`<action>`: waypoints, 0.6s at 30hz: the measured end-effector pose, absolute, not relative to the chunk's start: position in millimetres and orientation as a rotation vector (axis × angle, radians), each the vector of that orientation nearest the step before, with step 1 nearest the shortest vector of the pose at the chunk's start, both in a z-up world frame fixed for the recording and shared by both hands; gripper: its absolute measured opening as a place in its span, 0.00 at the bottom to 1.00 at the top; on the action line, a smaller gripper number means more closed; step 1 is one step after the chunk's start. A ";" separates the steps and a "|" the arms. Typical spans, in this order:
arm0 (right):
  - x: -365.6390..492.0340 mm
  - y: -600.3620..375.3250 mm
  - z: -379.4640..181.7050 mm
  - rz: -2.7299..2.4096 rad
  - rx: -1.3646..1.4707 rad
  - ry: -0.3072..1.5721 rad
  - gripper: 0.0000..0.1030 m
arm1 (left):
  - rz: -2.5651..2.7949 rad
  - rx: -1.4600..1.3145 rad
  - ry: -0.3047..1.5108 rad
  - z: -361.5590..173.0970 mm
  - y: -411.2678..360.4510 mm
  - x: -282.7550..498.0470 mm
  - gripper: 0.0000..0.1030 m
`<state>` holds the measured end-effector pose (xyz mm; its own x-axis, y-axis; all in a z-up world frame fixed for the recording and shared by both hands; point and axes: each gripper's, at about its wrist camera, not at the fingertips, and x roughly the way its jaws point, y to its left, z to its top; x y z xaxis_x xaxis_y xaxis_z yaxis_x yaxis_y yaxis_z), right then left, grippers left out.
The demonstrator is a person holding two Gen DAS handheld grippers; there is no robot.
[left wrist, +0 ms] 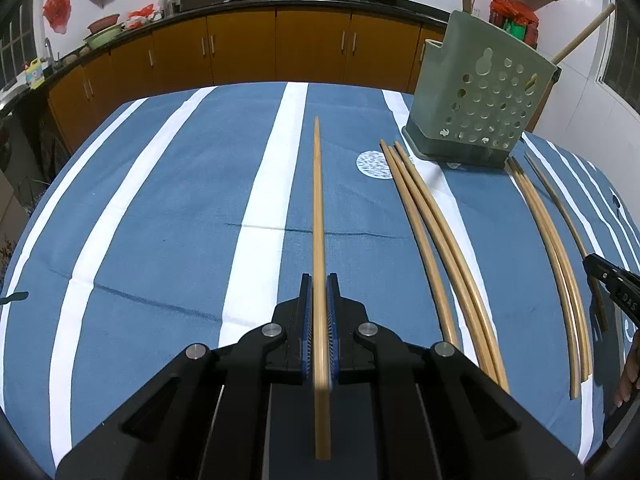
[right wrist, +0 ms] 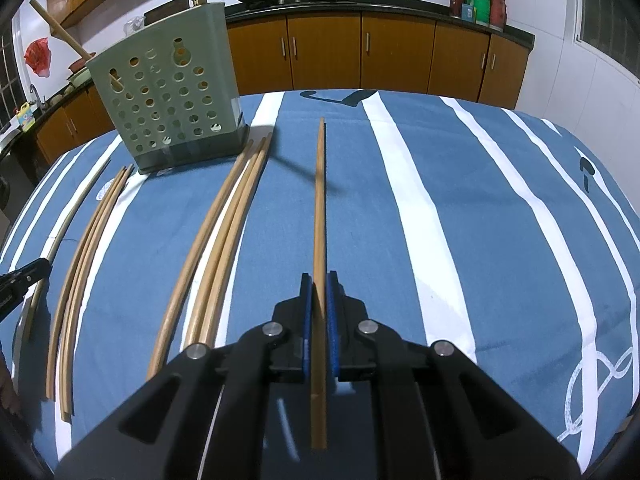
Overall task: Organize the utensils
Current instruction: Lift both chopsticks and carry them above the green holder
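Note:
In the left wrist view my left gripper (left wrist: 319, 280) is shut on a pale wooden chopstick (left wrist: 318, 200) that points straight ahead over the cloth. My right gripper (right wrist: 319, 278) is likewise shut on a chopstick (right wrist: 320, 192), which casts a shadow on the cloth below it. Between the two grippers lie a group of three chopsticks (left wrist: 436, 232) (right wrist: 224, 216) and a thinner bundle (left wrist: 552, 240) (right wrist: 86, 236). A green perforated utensil holder (left wrist: 480, 92) (right wrist: 168, 92) stands upright beyond them. The right gripper (left wrist: 600, 270) shows at the right edge of the left view, the left gripper (right wrist: 42, 266) at the left edge of the right view.
A blue cloth with white stripes (left wrist: 160, 200) covers the table. A round white patch (left wrist: 374, 165) lies near the holder. Wooden handles stick out of the holder's top. Orange cabinets (left wrist: 240, 44) and a counter with woks stand behind the table's far edge.

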<state>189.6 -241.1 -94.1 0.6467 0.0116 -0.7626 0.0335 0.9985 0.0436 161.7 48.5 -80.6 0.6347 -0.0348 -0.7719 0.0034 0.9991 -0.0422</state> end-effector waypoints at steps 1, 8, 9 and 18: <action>189.3 -241.1 -94.1 -0.013 0.053 0.867 0.08 | -0.021 -0.037 0.883 -80.7 48.4 161.4 0.08; 186.6 -247.1 -80.5 -0.018 0.074 0.838 0.08 | -0.023 -0.049 0.882 -74.5 51.6 161.5 0.08; 185.1 -249.1 -73.1 -0.019 0.078 0.817 0.08 | -0.022 -0.050 0.870 -71.0 52.1 161.2 0.08; 175.2 -261.7 -9.5 -0.020 0.103 0.646 0.08 | -0.025 -0.089 0.711 -13.8 58.8 157.8 0.07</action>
<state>175.2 -261.7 -9.5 0.7988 0.0130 -0.6015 0.0511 0.9947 0.0893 157.8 58.8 -13.8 0.7576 -0.0535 -0.6505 -0.0073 0.9959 -0.0903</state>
